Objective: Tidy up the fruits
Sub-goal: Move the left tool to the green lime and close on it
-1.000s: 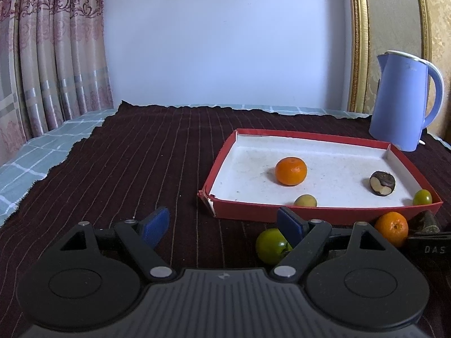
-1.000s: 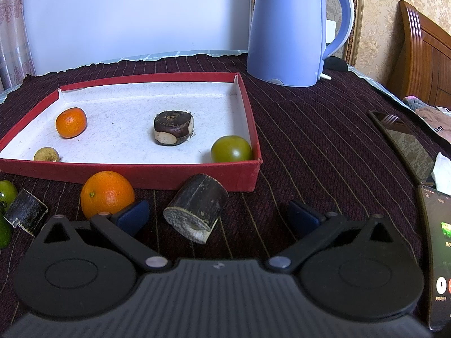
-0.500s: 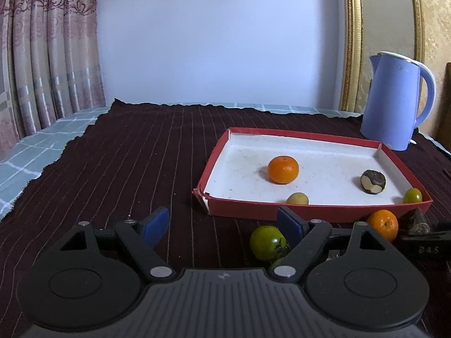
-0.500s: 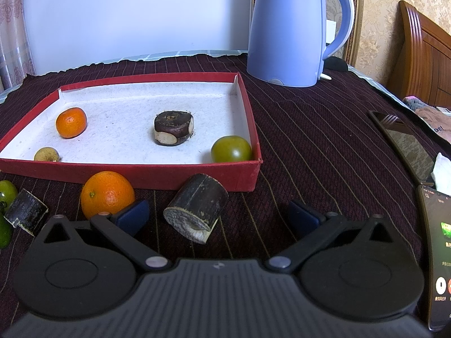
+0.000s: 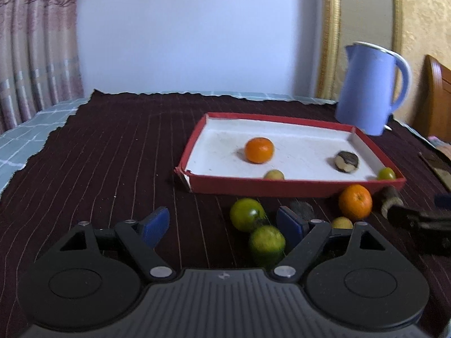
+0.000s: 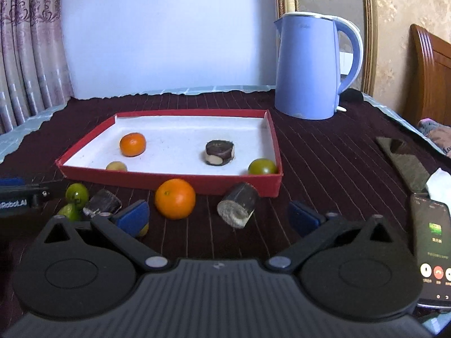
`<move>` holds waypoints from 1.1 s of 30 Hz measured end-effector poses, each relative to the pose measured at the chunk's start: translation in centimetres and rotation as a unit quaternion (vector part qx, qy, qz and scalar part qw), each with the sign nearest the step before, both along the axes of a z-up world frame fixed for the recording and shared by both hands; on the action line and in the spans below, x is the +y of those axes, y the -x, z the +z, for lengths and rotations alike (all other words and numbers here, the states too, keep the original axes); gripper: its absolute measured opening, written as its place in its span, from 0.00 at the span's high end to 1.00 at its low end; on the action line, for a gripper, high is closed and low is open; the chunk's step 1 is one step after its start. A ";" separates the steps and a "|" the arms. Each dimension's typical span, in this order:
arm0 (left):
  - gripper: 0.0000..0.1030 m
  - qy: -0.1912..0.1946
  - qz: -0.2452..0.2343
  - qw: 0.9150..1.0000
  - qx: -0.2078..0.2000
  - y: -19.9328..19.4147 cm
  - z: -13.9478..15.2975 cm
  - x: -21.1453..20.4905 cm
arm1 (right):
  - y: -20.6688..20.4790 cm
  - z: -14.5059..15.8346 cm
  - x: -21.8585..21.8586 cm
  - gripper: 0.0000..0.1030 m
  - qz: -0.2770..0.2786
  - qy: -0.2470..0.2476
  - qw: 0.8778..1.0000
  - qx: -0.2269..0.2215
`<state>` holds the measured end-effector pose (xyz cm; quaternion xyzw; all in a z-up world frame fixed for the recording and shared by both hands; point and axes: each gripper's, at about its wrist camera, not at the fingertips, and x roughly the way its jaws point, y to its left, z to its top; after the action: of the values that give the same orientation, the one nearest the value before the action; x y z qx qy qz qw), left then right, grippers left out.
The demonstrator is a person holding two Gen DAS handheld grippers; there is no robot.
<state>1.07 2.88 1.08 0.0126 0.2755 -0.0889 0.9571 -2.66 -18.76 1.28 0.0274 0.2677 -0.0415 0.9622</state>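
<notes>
A red tray (image 6: 248,187) lined white, a pale blue kettle (image 6: 307,67), a dark maroon cloth (image 6: 324,152) with thin light stripes, pink flowered curtains (image 6: 25,56).

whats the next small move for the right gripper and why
Probably ease the right gripper forward and down around the dark cut log piece. Its jaws stand open and empty, and that piece lies on the cloth just ahead between the fingers, outside the red tray, closer to centre than the orange beside it.

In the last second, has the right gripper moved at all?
Yes. The right gripper has pulled back and up: the red tray and kettle look farther off, and more fruit shows at left.
</notes>
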 end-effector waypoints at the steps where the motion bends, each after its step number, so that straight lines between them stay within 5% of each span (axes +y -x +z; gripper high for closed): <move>1: 0.19 -0.005 -0.005 1.000 -0.003 0.3 0.0 0.0 | 0.1 0.0 0.2 0.00 -0.006 0.011 1.000 -0.002; 33: 0.19 -0.038 -0.022 0.999 0.030 -0.3 -2.0 -1.7 | 1.7 -0.8 -0.8 0.00 -0.017 0.031 0.999 -0.028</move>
<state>1.36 1.17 -0.87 0.0522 0.3073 -0.0996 0.9449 -4.40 -19.52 0.52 0.0035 0.2392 -0.0648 0.9688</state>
